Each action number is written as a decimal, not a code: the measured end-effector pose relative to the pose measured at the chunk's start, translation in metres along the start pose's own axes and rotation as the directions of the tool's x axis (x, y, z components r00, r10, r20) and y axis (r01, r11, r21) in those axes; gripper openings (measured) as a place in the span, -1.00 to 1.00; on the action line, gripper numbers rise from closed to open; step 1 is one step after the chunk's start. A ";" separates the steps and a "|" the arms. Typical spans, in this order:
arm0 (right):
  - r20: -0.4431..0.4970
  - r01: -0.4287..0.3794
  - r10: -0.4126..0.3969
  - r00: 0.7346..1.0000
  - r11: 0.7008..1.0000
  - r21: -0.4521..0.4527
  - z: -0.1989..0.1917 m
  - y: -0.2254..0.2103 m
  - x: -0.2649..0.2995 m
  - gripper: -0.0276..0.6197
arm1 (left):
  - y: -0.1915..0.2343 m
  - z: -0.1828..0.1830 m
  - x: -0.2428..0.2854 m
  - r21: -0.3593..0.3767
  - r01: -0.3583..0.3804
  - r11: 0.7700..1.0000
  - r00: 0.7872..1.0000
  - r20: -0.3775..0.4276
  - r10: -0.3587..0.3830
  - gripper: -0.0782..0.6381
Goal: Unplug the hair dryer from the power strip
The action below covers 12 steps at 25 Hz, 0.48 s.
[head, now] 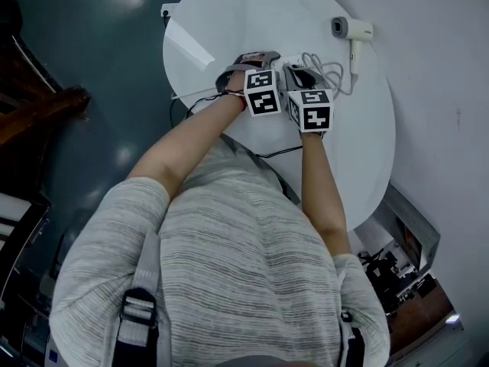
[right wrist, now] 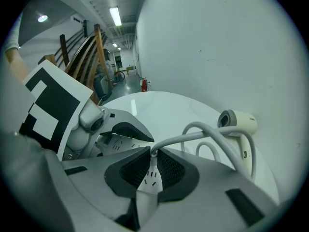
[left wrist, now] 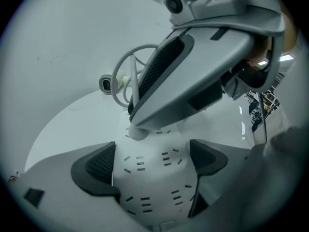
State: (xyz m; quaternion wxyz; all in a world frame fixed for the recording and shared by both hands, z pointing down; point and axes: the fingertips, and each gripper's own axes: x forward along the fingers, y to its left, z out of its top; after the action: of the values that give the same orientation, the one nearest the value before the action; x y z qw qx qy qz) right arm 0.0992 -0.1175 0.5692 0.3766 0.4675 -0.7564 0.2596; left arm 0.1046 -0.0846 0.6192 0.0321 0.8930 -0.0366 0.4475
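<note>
The white power strip (left wrist: 149, 187) lies on the round white table (head: 229, 21), and my left gripper (left wrist: 152, 156) is shut on it, one dark pad against each long side. My right gripper (right wrist: 152, 153) is shut on the hair dryer's white plug (left wrist: 137, 132), which sits in a socket of the strip. The grey cord (right wrist: 217, 139) leaves the pinched plug and loops off to the white hair dryer (right wrist: 236, 122), which lies near the wall (head: 351, 30). In the head view the left gripper (head: 256, 60) and right gripper (head: 300, 71) stand side by side and hide the strip.
The cord's loose coil (head: 330, 73) lies between the grippers and the dryer. A white wall (head: 443, 90) borders the table's far side. A black cable (head: 267, 154) hangs off the near edge. Dark floor lies at the left, and wooden boards (right wrist: 89, 52) lean further off.
</note>
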 end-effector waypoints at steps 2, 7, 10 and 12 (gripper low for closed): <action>0.001 -0.004 0.004 1.000 1.000 -0.004 0.000 0.001 0.000 -0.74 | 0.000 -0.001 0.000 -0.003 -0.005 1.000 1.000 -0.001 0.005 0.57; -0.017 0.006 -0.006 1.000 0.999 -0.045 0.001 0.001 0.000 -0.74 | 0.001 0.000 0.001 -0.015 -0.001 1.000 1.000 -0.007 0.001 0.56; -0.036 0.018 -0.020 0.999 0.998 -0.058 0.000 0.002 -0.001 -0.74 | 0.000 0.000 0.001 -0.020 0.005 1.000 1.000 -0.010 -0.005 0.55; -0.041 0.015 -0.017 0.999 0.999 -0.043 0.000 0.001 -0.001 -0.74 | 0.000 0.000 0.002 -0.022 0.012 1.000 1.000 -0.014 -0.012 0.55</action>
State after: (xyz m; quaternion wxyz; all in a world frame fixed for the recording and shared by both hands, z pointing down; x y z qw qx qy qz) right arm 0.0989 -0.1163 0.5685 0.4042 0.4599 -0.7502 0.2498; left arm 0.1057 -0.0850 0.6207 0.0450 0.8896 -0.0359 0.4532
